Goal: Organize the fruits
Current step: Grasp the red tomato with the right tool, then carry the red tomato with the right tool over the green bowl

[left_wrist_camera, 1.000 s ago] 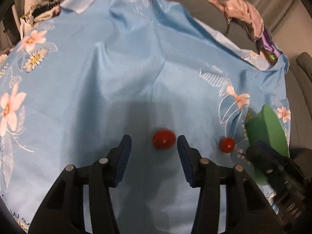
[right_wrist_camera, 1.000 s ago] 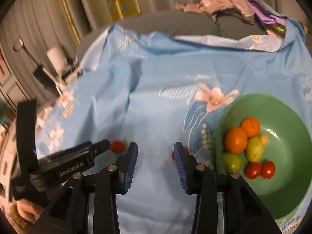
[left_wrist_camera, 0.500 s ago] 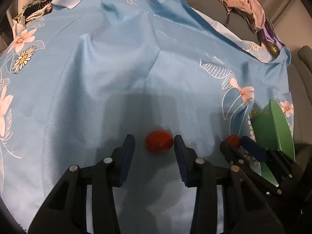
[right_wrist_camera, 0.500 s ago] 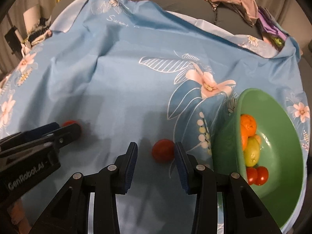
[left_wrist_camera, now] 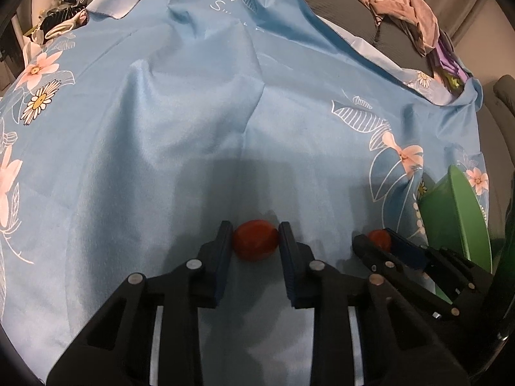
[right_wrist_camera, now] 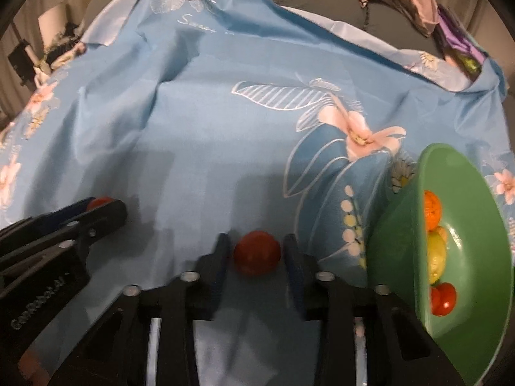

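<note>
Both grippers are down on the blue floral cloth (left_wrist_camera: 193,122), each with a red tomato between its fingers.

Left gripper (left_wrist_camera: 256,244): fingers clamped on the larger tomato (left_wrist_camera: 255,239), both pads bearing on its sides. The fruit sits at the very fingertips, not deep between the pads, and appears to rest on the cloth.

Right gripper (right_wrist_camera: 256,252): fingers closed on the rounder tomato (right_wrist_camera: 257,252). The left pad looks to be in contact; a thin gap may remain at the right pad, though the fisheye edge blur leaves this uncertain. The grip is again at the tips.

Green bowl (right_wrist_camera: 466,257): just to the right of the right gripper's fingers, already holding an orange (right_wrist_camera: 431,210), a yellow-green fruit (right_wrist_camera: 436,255) and more red tomatoes (right_wrist_camera: 443,299).

Assessment of the step in hand, which I judge to be the lift and transfer to the bowl:
- Hold pressure light; tomatoes bruise and can squirt out of a tip grip.
- Lift straight up before travelling sideways, so the loose cloth is not dragged or pinched.
- Move the right gripper first; it is nearest the bowl and stands between the bowl and the left gripper.
- Lower each fruit over the rim and release close above those already inside, to avoid bouncing.
</note>
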